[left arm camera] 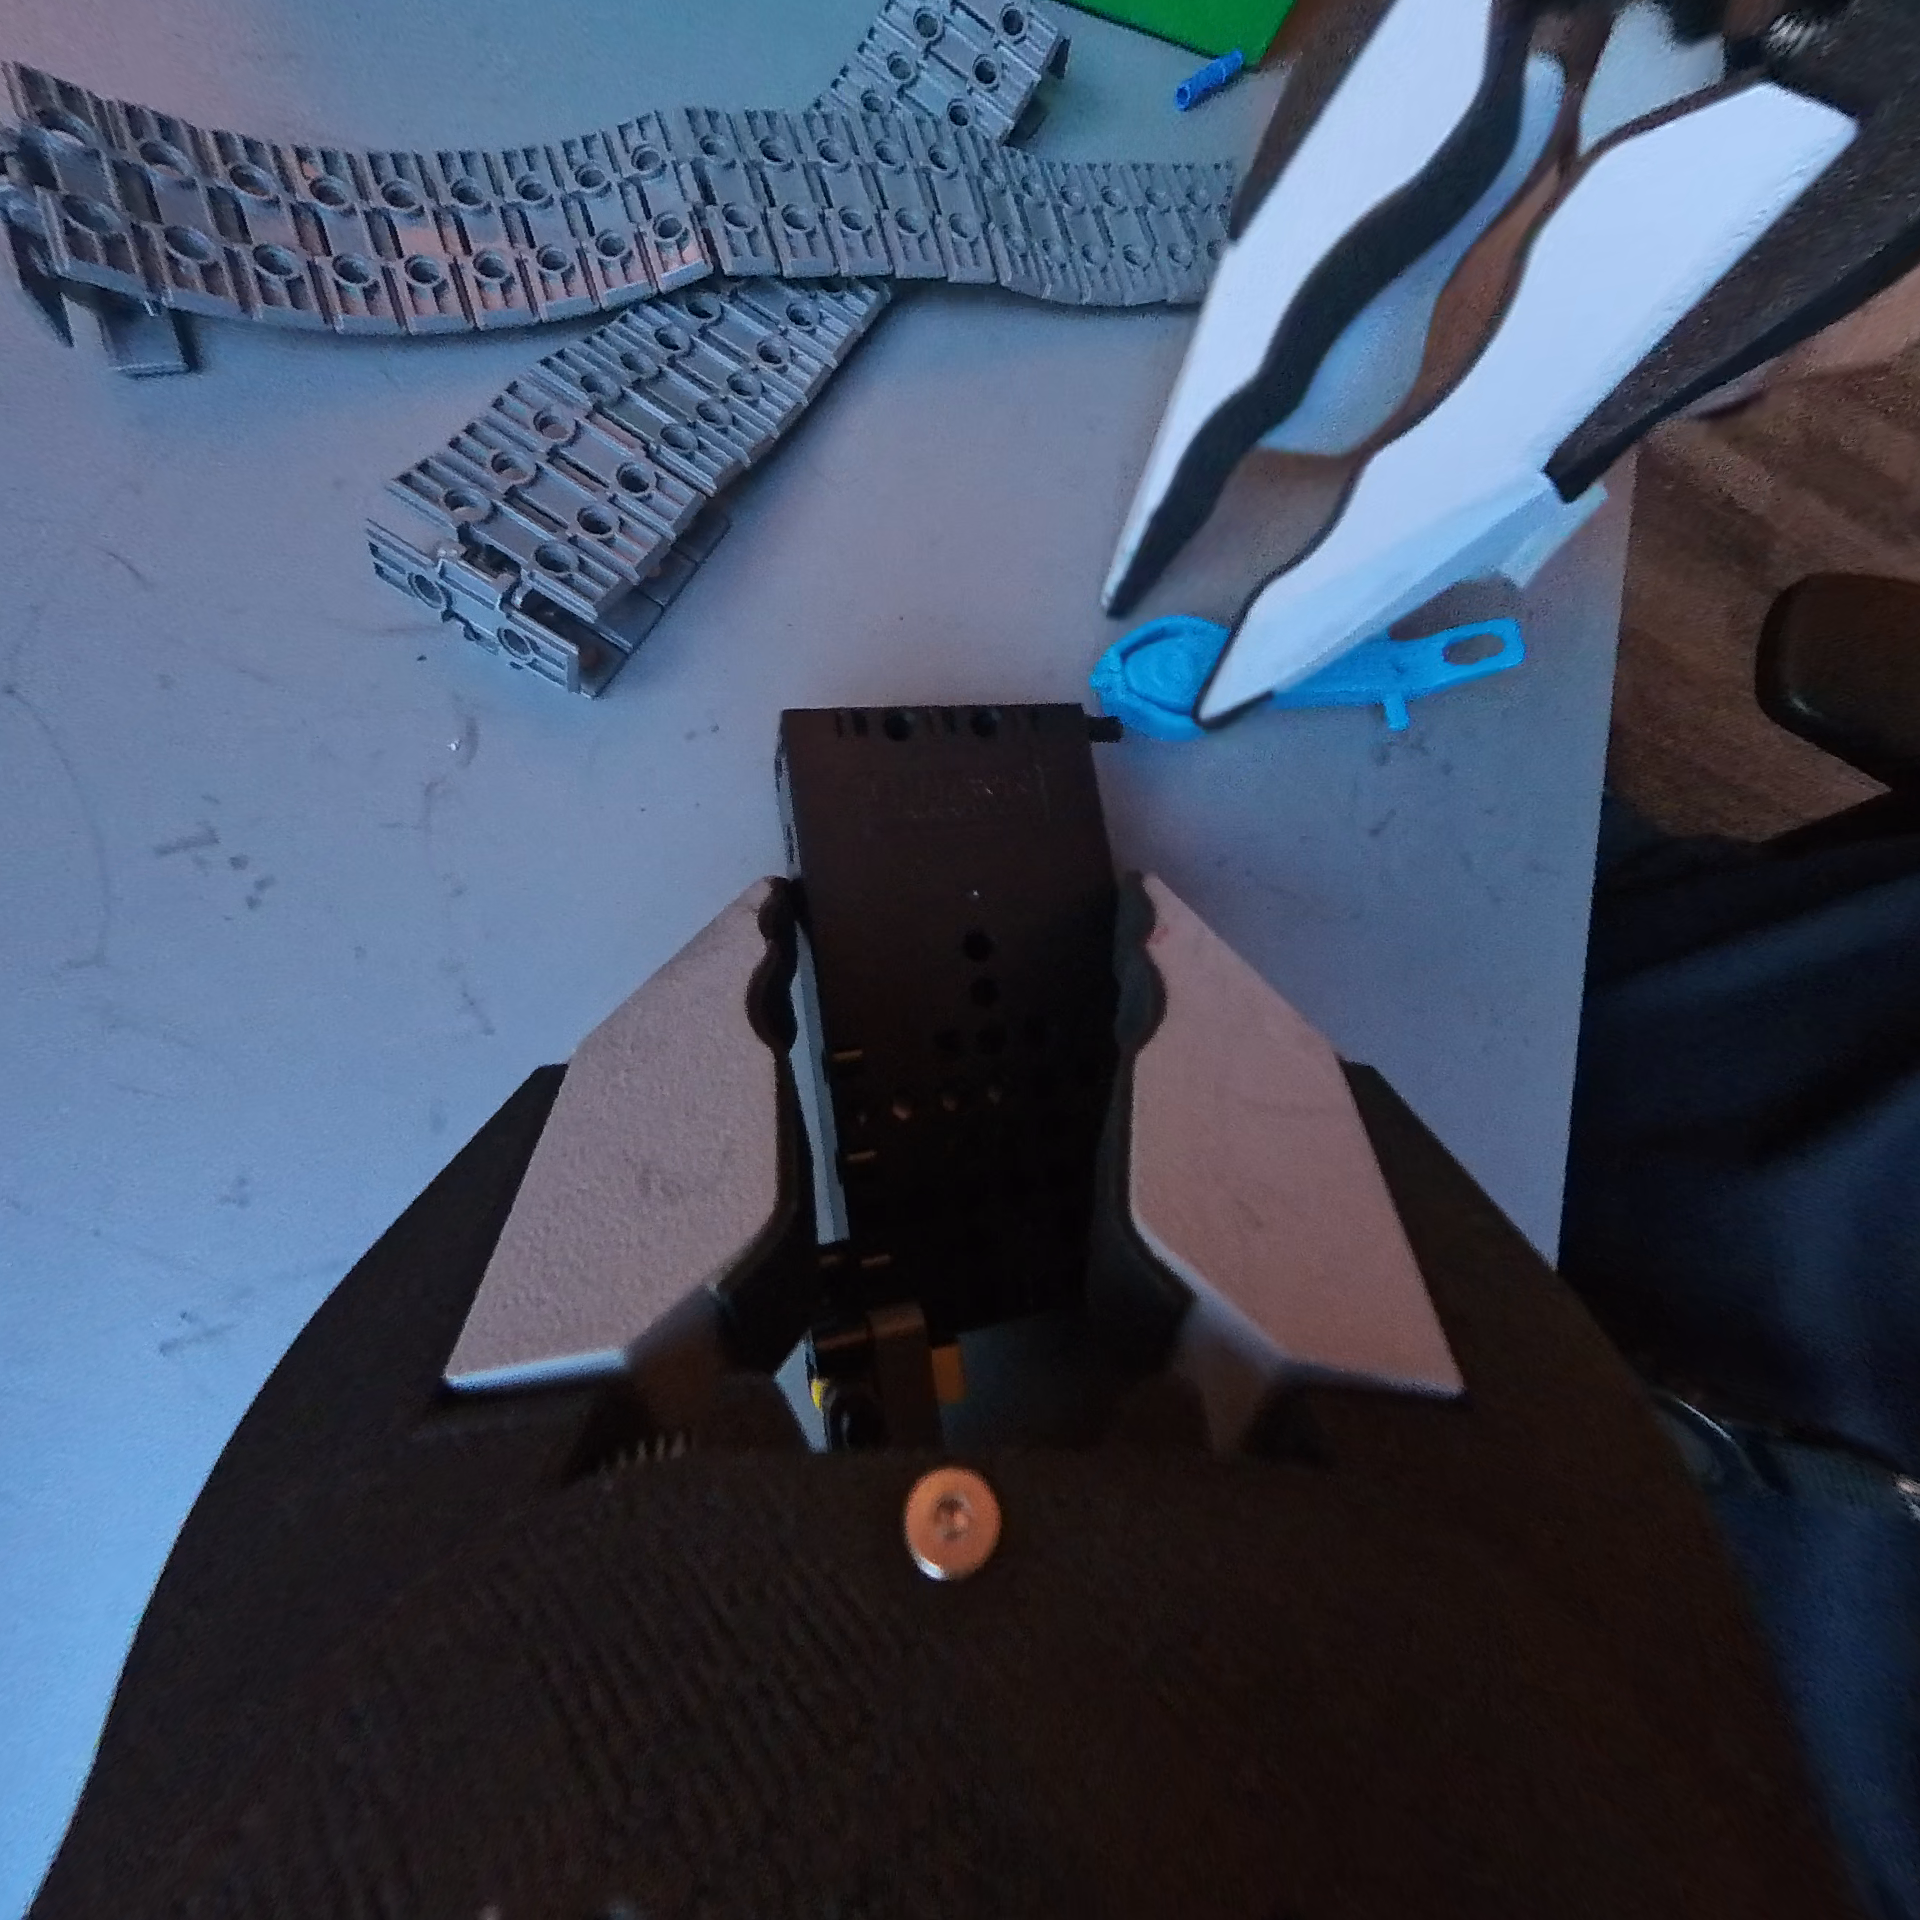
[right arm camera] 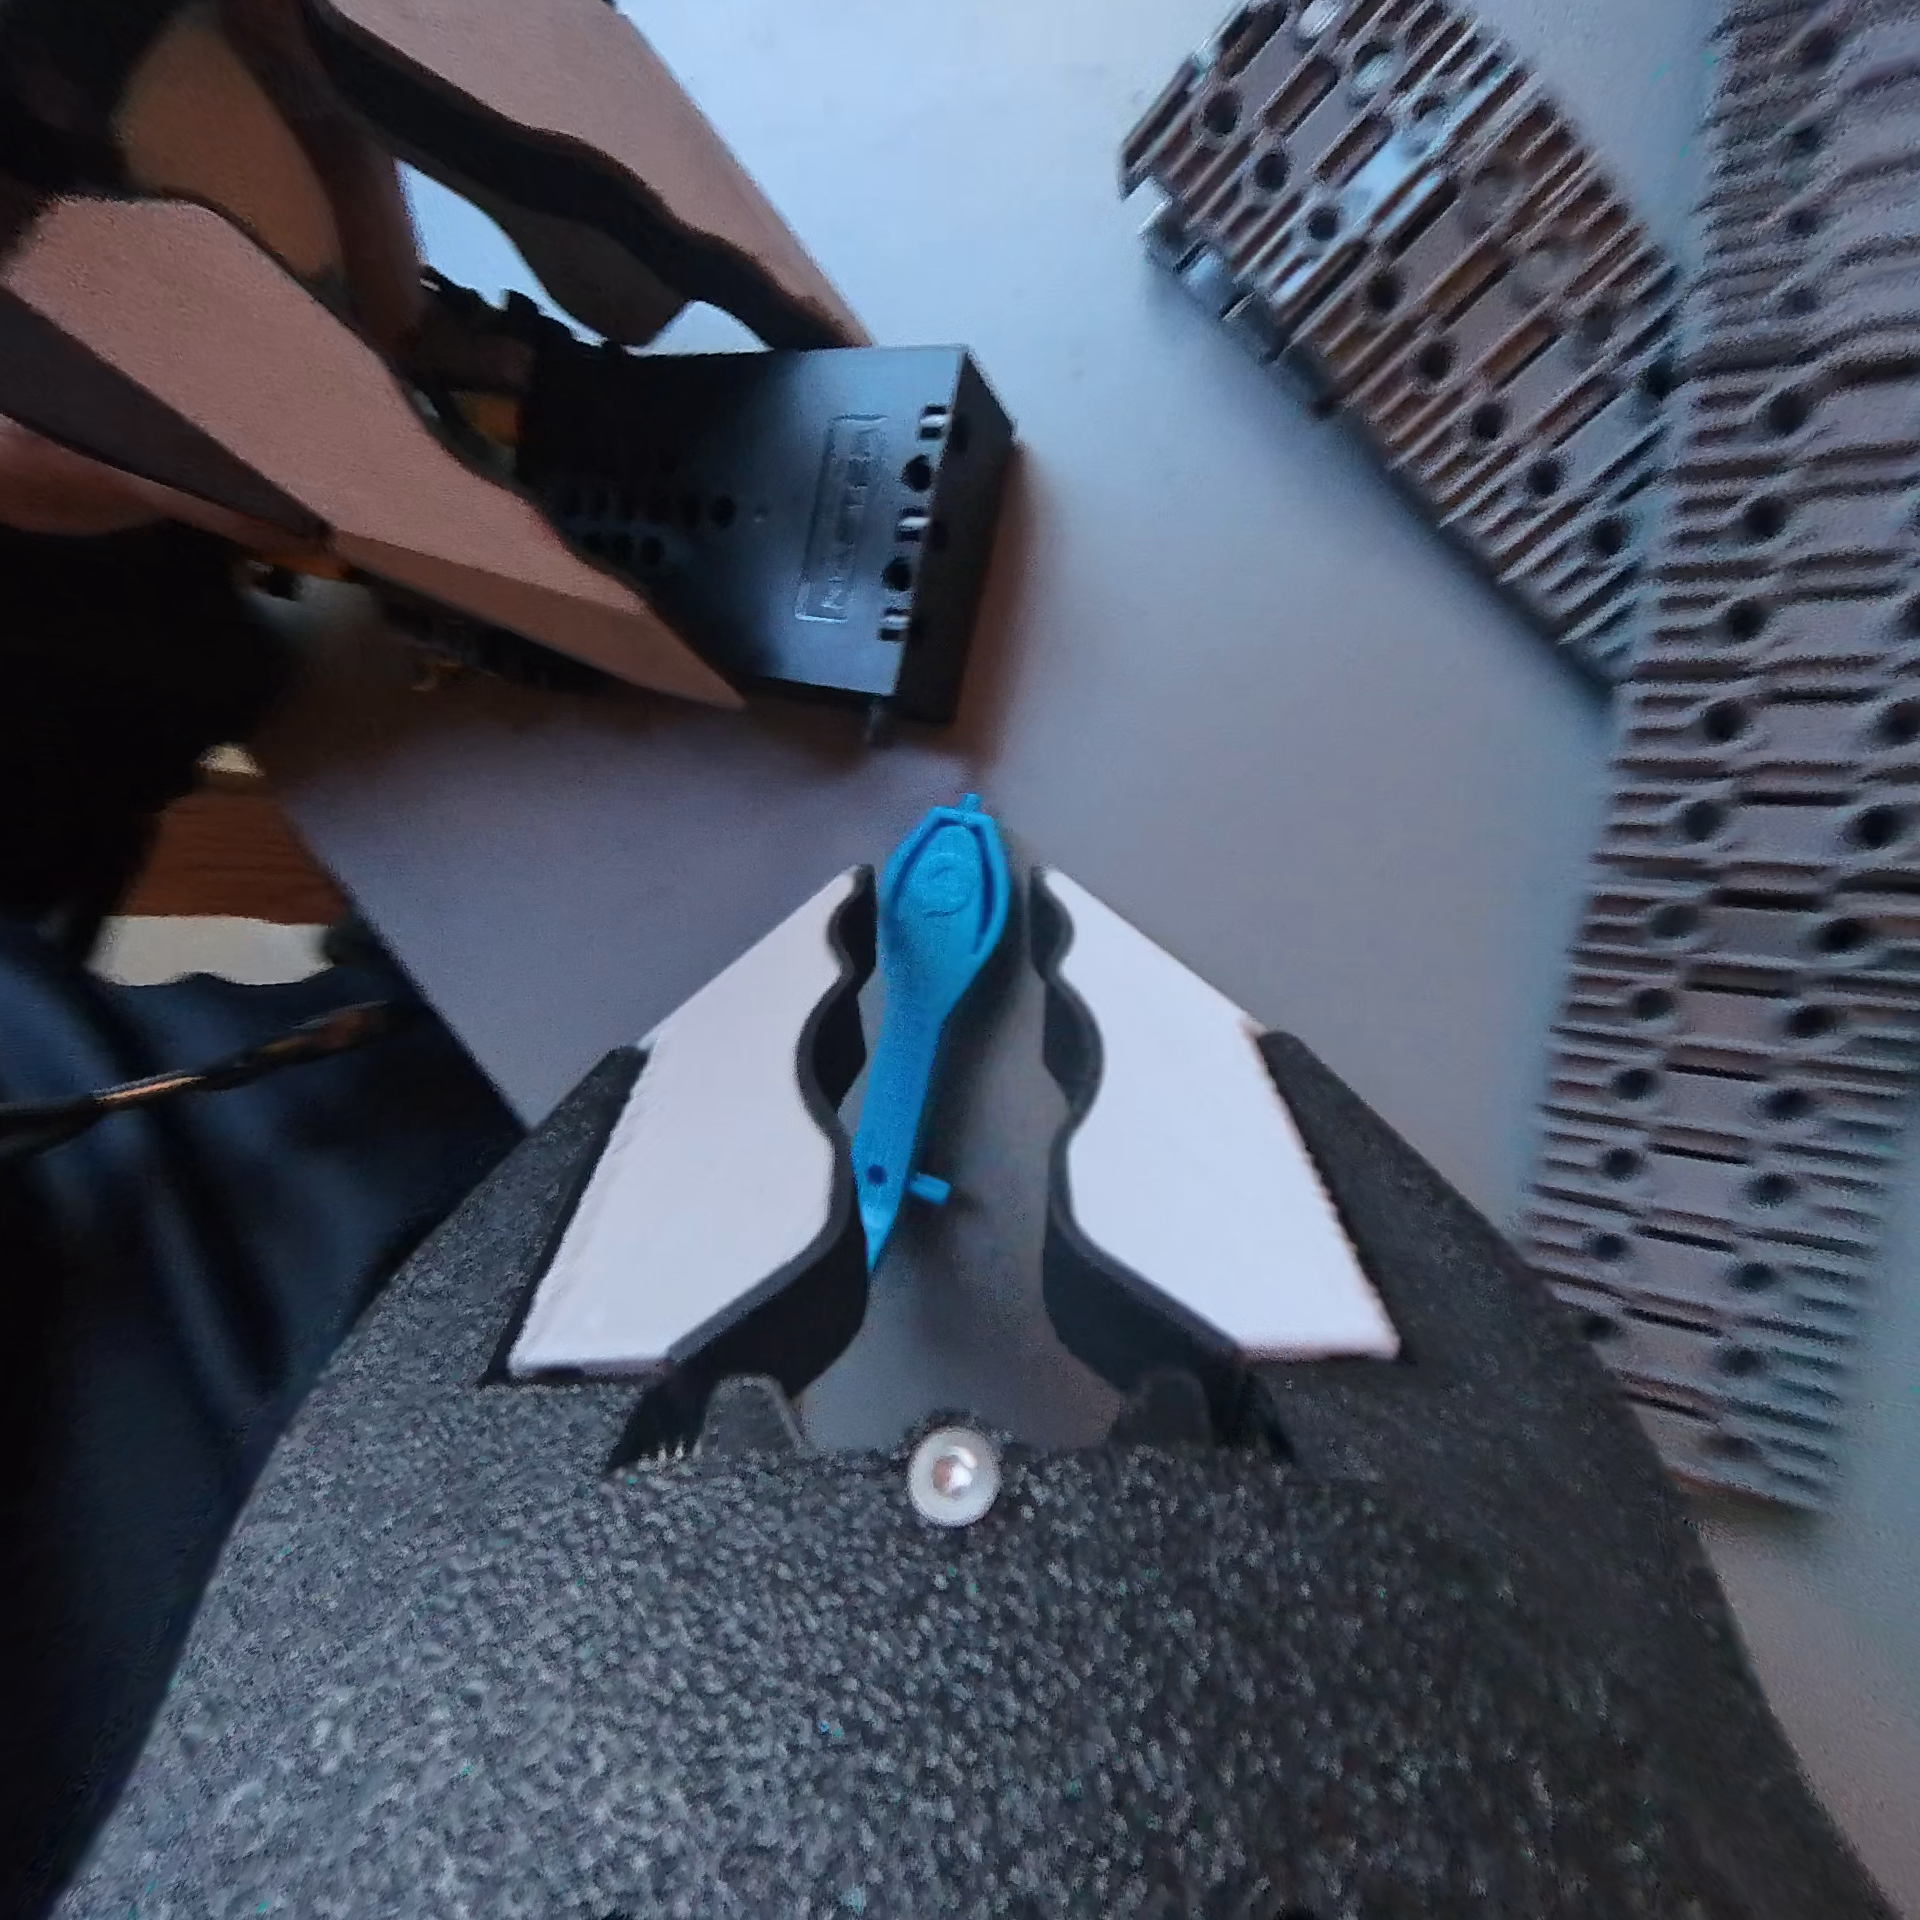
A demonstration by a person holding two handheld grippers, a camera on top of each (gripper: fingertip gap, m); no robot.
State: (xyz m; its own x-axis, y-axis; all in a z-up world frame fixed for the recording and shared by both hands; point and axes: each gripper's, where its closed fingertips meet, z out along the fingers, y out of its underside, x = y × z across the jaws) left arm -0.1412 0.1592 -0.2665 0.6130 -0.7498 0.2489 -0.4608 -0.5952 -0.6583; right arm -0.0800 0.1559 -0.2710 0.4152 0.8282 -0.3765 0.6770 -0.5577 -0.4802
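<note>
Left gripper (left arm camera: 956, 914): jaws clamped on black perforated block (left arm camera: 940, 831), its far end resting on grey table (left arm camera: 260, 935). Right gripper (right arm camera: 948, 883): jaws parted, straddling blue plastic tool (right arm camera: 920, 997) lying on table, left finger apparently touching it. Tool just beside block's end. Grey track links (left arm camera: 623, 218) beyond, apart.

A workshop or hobby bench: a scuffed grey surface (left arm camera: 312, 935) strewn with grey plastic track links (left arm camera: 623, 229) and small blue parts (left arm camera: 1205, 78).
</note>
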